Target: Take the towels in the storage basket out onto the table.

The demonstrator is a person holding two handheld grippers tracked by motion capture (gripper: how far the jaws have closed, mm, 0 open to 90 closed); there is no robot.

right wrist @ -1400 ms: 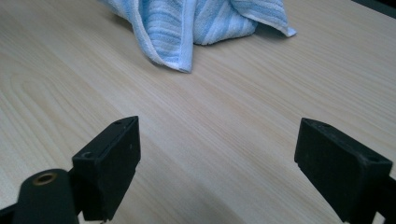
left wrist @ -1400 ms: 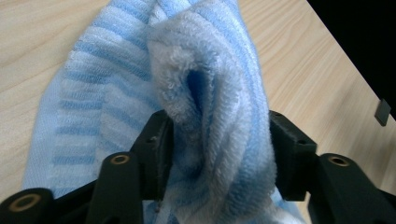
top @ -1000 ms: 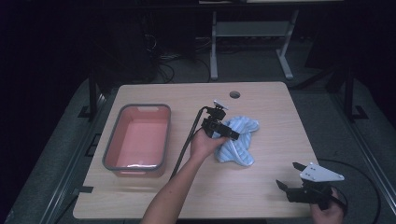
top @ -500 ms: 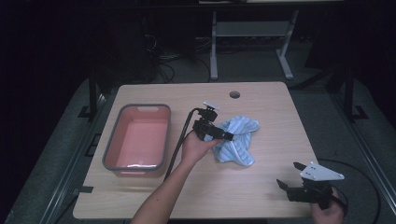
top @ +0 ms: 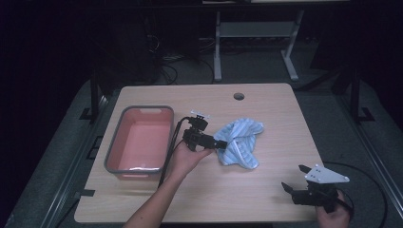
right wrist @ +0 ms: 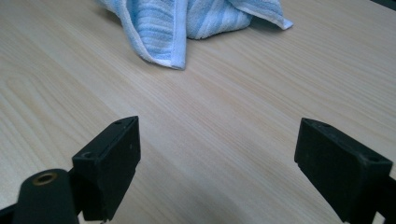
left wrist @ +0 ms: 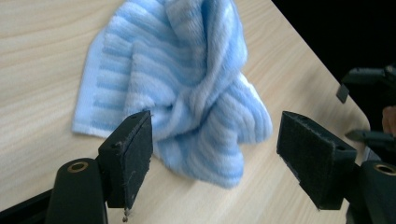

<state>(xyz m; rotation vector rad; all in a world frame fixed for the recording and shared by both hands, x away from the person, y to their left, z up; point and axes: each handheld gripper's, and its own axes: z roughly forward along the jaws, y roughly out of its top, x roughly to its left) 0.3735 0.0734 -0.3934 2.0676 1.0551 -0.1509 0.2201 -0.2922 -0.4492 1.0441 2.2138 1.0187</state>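
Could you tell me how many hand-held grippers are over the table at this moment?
2. The left hand-held gripper is mid-table, open at the edge of the blue towel. The right hand-held gripper sits open at the near right corner.

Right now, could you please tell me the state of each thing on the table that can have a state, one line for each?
Blue striped towel: crumpled in a heap on the table, not held.
Pink tub: upright, nothing inside, left of the towel.
Left gripper: open; its jaws have just been opening, the towel just ahead, pads not pressing it.
Right gripper: open, nothing between the jaws, low over bare table near the front right corner.
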